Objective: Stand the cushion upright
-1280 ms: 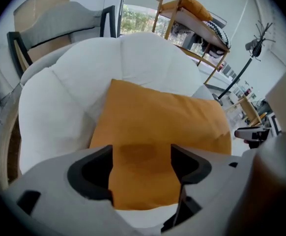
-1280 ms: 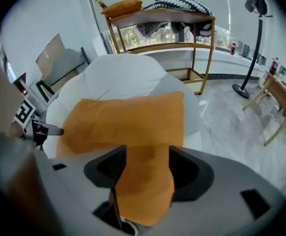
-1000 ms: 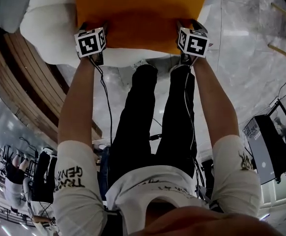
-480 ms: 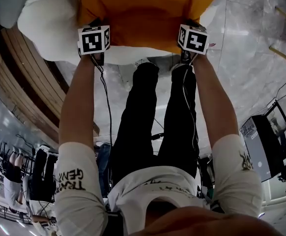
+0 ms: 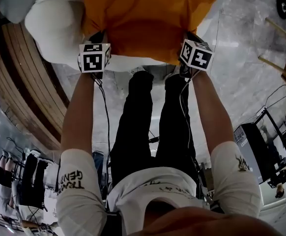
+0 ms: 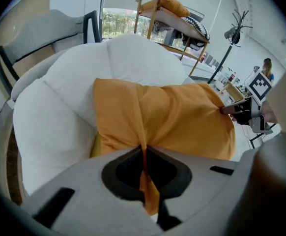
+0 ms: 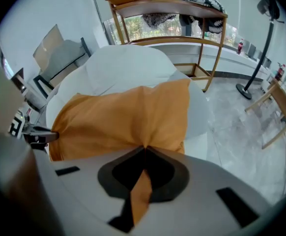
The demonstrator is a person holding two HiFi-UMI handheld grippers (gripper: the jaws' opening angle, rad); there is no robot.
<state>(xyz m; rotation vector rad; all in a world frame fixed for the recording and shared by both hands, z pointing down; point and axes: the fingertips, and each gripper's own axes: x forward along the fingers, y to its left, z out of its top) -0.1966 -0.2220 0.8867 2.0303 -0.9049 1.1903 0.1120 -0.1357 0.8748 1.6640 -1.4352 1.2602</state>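
An orange cushion lies on a white padded seat, its near edge lifted a little. My left gripper is shut on the cushion's near left corner, and a pinch of orange fabric runs down between its jaws. On the near right corner my right gripper is shut, with a fold of orange cloth caught in its jaws. The cushion fills the middle of the left gripper view, where the right gripper shows at its far corner. In the right gripper view the cushion slopes up and the left gripper shows at its left.
The white seat is rounded and stands on a pale marble floor. A wooden bunk frame with bedding stands behind it. A wooden chair is at the right, a grey chair at the back left. My legs are just before the seat.
Both grippers went from open at the cushion's near edge to shut on its corners. They rose a little and the near edge of the cushion came up with them.
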